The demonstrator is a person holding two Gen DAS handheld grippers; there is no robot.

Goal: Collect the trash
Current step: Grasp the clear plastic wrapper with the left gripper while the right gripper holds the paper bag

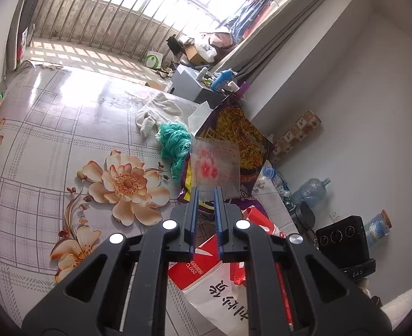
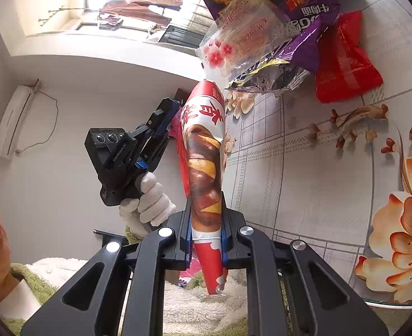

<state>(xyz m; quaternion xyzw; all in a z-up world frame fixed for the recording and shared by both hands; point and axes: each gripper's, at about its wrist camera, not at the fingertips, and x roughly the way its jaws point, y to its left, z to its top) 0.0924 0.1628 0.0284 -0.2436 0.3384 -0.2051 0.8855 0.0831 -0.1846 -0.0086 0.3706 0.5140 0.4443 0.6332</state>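
Note:
A red-and-white snack bag [image 2: 204, 151] stands upright between the fingers of my right gripper [image 2: 206, 205], which is shut on its lower part. My left gripper [image 2: 169, 109], held by a white-gloved hand [image 2: 150, 198], sits just left of the bag's upper half. In the left wrist view my left gripper [image 1: 206, 193] has its blue pads apart with nothing pressed between them, and the same bag [image 1: 206, 277] shows below them. Just beyond the tips lies a clear wrapper with pink flowers [image 1: 215, 165] against a purple noodle package [image 1: 239, 134]. A red plastic bag [image 2: 343, 61] lies beside them.
The flower-print table cover [image 1: 66, 140] carries a teal cloth [image 1: 175, 142] and a white cloth [image 1: 158, 112]. Water bottles [image 1: 312, 190] and a black device [image 1: 343, 238] stand by the wall. A person sits at the left edge of the right wrist view.

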